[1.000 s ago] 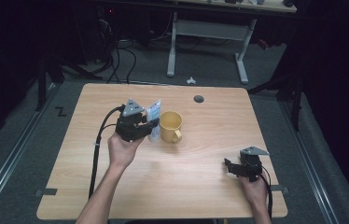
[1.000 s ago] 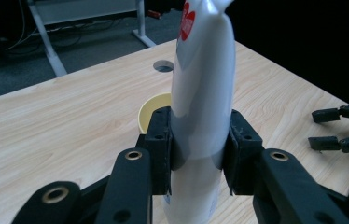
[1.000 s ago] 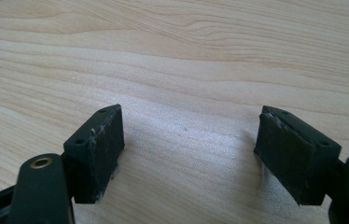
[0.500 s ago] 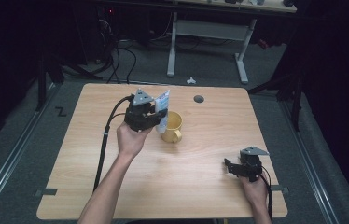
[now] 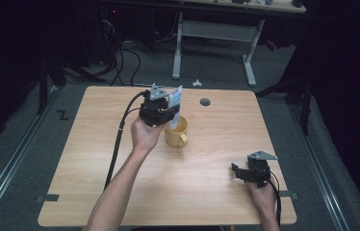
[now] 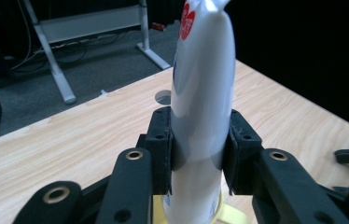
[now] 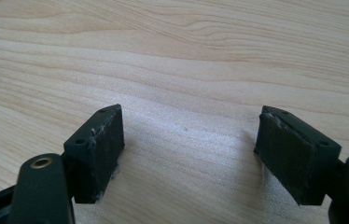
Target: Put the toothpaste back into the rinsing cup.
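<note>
While your left claw [image 5: 168, 113] grips the white tube [image 6: 203, 107] over the yellow mug [image 5: 177, 132], your right claw [image 7: 189, 154] rests wide apart on the bench [image 5: 207, 187].

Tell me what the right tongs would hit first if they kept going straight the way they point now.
Most likely nothing but bare wooden table. The right tongs stand open, low over the tabletop, and in the high view they point left across an open stretch, with the yellow mug well off that line, though depth is hard to judge.

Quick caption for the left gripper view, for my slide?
Left gripper clamps a white tube upright over the yellow mug.
</note>
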Available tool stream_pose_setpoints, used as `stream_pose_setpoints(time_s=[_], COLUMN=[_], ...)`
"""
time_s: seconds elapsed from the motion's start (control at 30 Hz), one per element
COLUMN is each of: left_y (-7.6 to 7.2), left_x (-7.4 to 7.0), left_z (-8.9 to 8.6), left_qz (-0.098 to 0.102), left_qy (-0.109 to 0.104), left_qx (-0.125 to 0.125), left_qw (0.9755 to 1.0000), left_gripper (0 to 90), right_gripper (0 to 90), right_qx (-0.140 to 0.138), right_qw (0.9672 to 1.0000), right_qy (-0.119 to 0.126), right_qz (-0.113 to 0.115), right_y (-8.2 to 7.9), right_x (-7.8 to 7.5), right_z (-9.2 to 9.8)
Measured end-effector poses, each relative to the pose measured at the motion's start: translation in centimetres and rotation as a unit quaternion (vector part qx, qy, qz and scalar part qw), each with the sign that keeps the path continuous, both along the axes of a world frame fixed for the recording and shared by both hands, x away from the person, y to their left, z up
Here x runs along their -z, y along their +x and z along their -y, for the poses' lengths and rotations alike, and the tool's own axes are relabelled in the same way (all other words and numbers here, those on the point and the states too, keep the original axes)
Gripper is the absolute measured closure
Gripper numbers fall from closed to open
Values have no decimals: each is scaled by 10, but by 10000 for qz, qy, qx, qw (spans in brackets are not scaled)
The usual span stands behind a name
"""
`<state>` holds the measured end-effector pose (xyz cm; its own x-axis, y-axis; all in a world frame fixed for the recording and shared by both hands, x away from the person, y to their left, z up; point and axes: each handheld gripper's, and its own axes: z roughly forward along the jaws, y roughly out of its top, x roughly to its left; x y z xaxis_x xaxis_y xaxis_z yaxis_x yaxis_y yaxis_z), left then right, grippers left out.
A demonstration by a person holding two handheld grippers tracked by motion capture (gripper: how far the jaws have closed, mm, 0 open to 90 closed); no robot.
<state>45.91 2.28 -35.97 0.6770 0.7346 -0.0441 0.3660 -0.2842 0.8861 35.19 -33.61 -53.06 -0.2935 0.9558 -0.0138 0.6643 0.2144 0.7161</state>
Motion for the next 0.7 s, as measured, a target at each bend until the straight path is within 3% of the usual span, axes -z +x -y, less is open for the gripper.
stream_pose_setpoints(time_s=[0.2,0.33,0.53,0.63,0.7], left_y=[15,21,26,28,29], left_x=[12,16,20,27,30], left_z=[14,23,31,34,33], left_qz=[-186,-175,-127,-85,-106], left_qy=[-147,-180,-123,54,-10], left_qx=[-97,-147,-131,-219,-231], left_qw=[9997,9996,9998,9997,9997], left_gripper=[678,679,678,676,676], right_gripper=[238,238,238,238,238], right_qx=[11,13,15,14,12], right_qw=[10000,10000,10000,10000,10000], right_qy=[-4,-8,-8,-12,-11], right_qz=[6,6,6,2,2], right_y=[0,0,0,0,0], right_x=[0,0,0,0,0], right_z=[0,0,0,0,0])
